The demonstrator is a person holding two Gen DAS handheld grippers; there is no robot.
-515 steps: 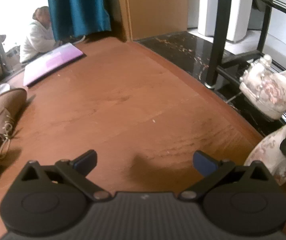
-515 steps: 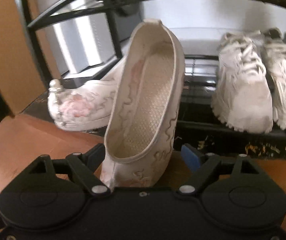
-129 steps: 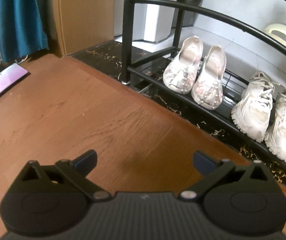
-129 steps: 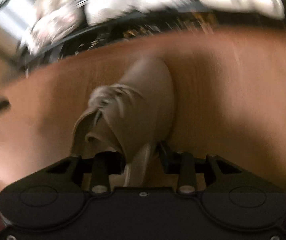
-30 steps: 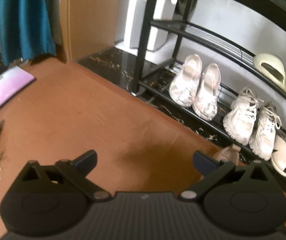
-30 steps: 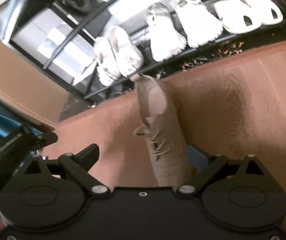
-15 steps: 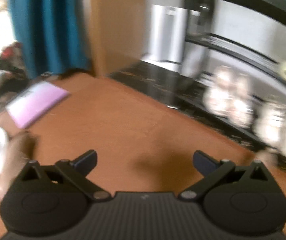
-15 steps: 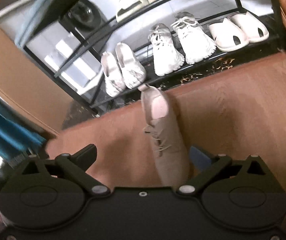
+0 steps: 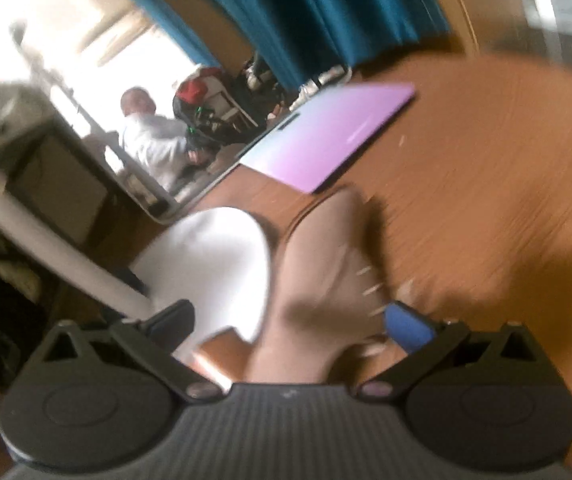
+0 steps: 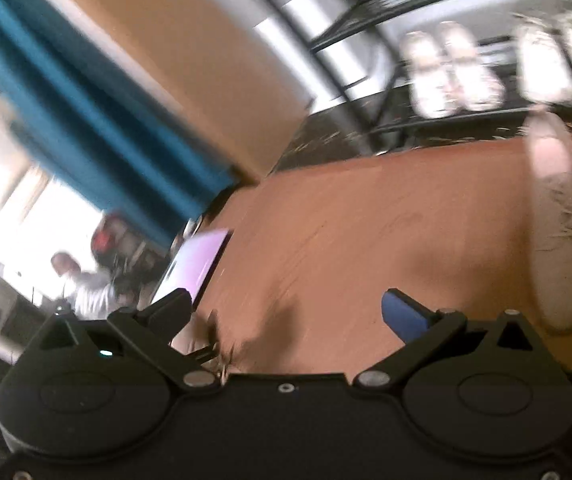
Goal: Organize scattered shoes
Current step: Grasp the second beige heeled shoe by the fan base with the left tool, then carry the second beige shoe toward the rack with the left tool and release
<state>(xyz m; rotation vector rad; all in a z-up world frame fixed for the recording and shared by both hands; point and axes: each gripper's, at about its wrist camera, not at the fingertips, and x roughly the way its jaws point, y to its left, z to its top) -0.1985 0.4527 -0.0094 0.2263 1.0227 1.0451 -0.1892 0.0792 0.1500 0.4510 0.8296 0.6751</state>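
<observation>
**Second tan shoe lined up after the first one is set down**

My right hand-held gripper (image 10: 284,312) has let go of the tan shoe (image 10: 557,236) it was carrying a moment ago. Its jaws stand wide apart with only bare wooden floor (image 10: 365,216) between them, and that shoe now lies on the floor ahead and to the right of it, toe toward the shoe rack (image 10: 385,92). I judge that half of the pair is delivered in front of the rack, not yet on a shelf.

My left hand-held gripper (image 9: 289,322) has swung away from the rack, which filled its view a second ago, and now points down at the other tan shoe (image 9: 321,280). Its jaws are spread, and the shoe sits between them and ahead. I see no finger pressing on it. That means the next grab is set up but not made.

Both views are badly smeared. A white object (image 9: 222,264) lies just left of this shoe, touching or overlapping it; I cannot tell what it is. The shoe's heel is hidden behind the gripper body. Beyond lies a purple flat thing (image 9: 325,136), and a person (image 9: 150,136) farther off.
</observation>
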